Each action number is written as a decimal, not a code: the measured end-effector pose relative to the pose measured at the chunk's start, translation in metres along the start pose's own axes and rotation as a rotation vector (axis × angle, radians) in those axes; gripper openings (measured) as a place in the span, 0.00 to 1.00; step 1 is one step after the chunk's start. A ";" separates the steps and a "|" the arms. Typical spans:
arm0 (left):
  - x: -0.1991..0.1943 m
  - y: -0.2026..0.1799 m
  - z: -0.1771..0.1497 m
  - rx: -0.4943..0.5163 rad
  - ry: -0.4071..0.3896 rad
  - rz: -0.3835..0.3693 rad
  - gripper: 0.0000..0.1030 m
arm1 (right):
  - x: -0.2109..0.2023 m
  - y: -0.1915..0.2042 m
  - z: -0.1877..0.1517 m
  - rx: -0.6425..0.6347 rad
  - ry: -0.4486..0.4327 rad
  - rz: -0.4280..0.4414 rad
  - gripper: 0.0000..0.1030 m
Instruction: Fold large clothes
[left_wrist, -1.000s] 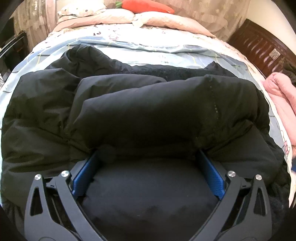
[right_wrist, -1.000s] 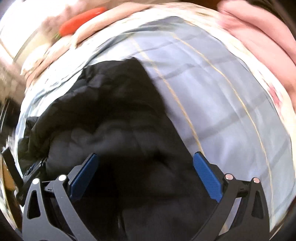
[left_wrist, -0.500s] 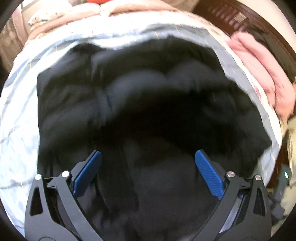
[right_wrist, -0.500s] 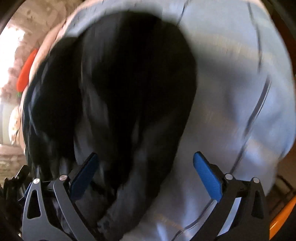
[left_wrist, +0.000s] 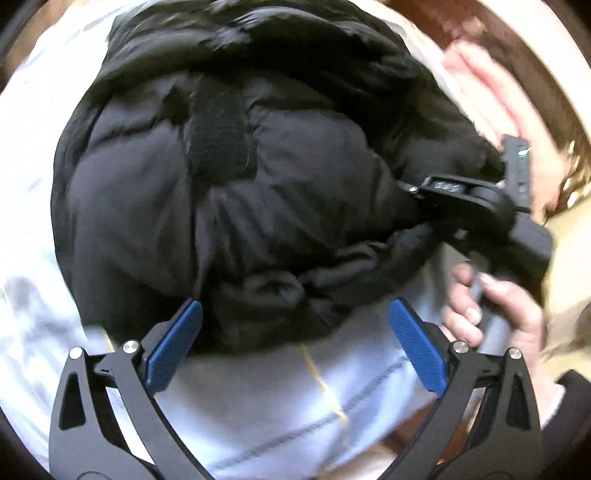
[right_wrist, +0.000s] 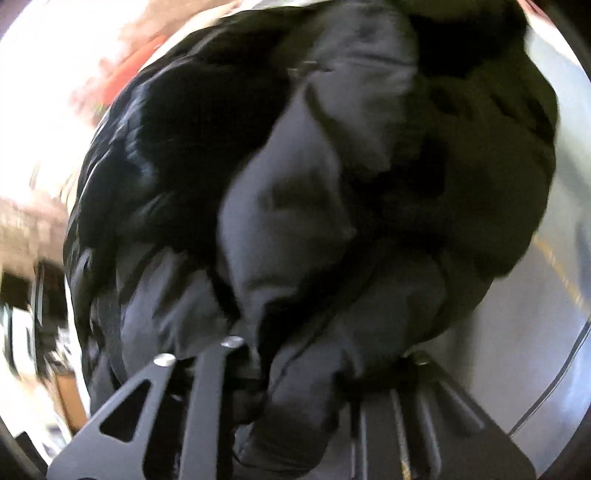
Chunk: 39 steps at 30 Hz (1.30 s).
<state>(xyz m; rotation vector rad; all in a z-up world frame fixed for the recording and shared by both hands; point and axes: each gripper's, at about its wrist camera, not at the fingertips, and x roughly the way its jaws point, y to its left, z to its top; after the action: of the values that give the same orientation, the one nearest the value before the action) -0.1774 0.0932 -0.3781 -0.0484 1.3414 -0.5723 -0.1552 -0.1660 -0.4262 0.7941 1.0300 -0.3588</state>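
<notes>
Left tongs (left_wrist: 295, 347) are spread wide and hold nothing, hovering above the near edge of the black jacket (left_wrist: 236, 177), which lies bunched on the pale blue bedsheet (left_wrist: 280, 413). From my left camera I see the right tongs (left_wrist: 413, 190) at about three o'clock, buried in the jacket's edge, with the hand (left_wrist: 498, 314) gripping their handle just below. My right camera shows those tongs (right_wrist: 314, 354) narrowed on a thick fold of jacket (right_wrist: 280, 206).

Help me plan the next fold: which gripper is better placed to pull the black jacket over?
Right. The right gripper looks already shut on the black jacket, fabric bunched between its fingers. The left gripper is open over the bedsheet, holding nothing.
</notes>
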 end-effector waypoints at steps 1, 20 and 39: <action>0.000 0.004 -0.008 -0.031 0.001 -0.018 0.98 | 0.000 0.002 0.001 -0.011 0.007 0.003 0.11; 0.064 0.048 0.002 -0.651 -0.218 -0.116 0.51 | -0.009 -0.021 0.027 0.007 0.130 0.180 0.11; -0.063 -0.034 0.139 -0.149 -0.470 0.140 0.19 | -0.068 0.089 0.111 -0.387 -0.087 0.013 0.10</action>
<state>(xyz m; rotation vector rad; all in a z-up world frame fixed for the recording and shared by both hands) -0.0686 0.0500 -0.2745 -0.1973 0.9172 -0.3148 -0.0652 -0.1930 -0.2992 0.4332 0.9729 -0.1724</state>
